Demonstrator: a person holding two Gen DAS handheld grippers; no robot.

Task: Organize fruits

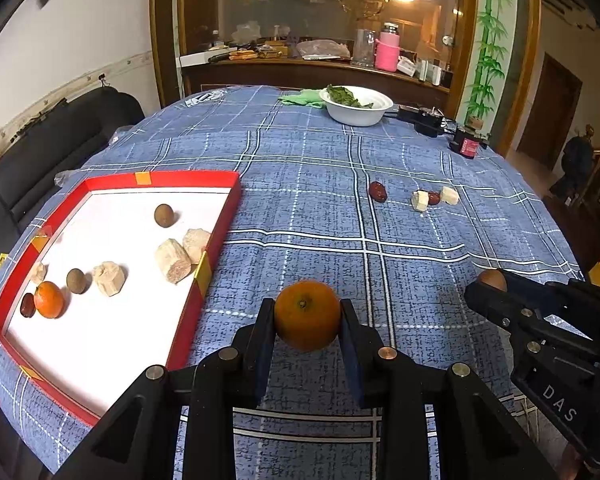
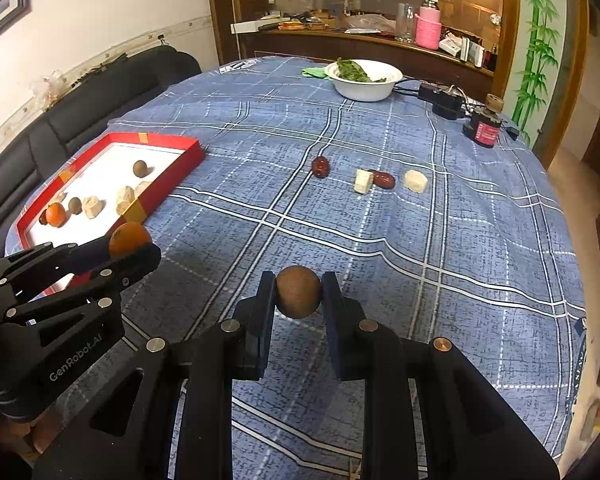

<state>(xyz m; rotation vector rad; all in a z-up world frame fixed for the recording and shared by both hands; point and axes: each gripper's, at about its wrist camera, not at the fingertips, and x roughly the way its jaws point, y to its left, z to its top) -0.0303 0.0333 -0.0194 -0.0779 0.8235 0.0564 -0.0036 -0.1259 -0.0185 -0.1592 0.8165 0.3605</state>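
Note:
My left gripper (image 1: 307, 312) is shut on an orange tangerine (image 1: 307, 314), held above the blue checked tablecloth just right of the red tray (image 1: 220, 224). My right gripper (image 2: 299, 292) is shut on a round brown fruit (image 2: 299, 291), also above the cloth. In the tray lie another tangerine (image 1: 49, 299), two brown round fruits (image 1: 164, 215), a red date (image 1: 27, 305) and several pale chunks (image 1: 173, 260). On the cloth farther off rest a red date (image 1: 378, 191), a second date (image 2: 384, 179) and two pale chunks (image 2: 363, 181). The left gripper also shows in the right wrist view (image 2: 134, 246).
A white bowl (image 1: 356, 114) with green leaves stands at the far side of the table, beside a green cloth (image 1: 300, 98). Black devices with cables (image 1: 424, 118) and a small dark jar (image 1: 468, 145) sit at the far right. A black sofa (image 1: 52, 148) runs along the left.

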